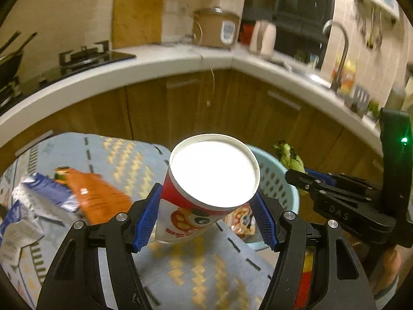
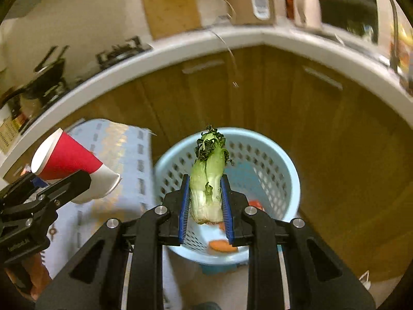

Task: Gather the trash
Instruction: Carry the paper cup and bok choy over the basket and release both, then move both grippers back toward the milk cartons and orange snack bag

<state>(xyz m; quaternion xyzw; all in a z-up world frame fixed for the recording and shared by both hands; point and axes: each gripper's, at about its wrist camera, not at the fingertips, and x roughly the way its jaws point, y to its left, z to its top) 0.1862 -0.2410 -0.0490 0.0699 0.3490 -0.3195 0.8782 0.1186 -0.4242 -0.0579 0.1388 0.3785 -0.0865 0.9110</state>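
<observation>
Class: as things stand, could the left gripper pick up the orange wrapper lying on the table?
Probably not yet: the left gripper is shut on the paper cup, so its jaws are occupied. The orange wrapper itself lies uncovered on the table.

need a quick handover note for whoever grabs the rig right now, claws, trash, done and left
Left claw: shut on the red paper cup, carried tilted above the blue mat.
Right claw: shut on the wilted bok choy, held over the blue basket.
Done: some scraps already lie in the basket, including an orange piece.
Left: drop the bok choy in, then the cup; the orange wrapper and blue-and-silver wrappers still lie on the mat.
</observation>
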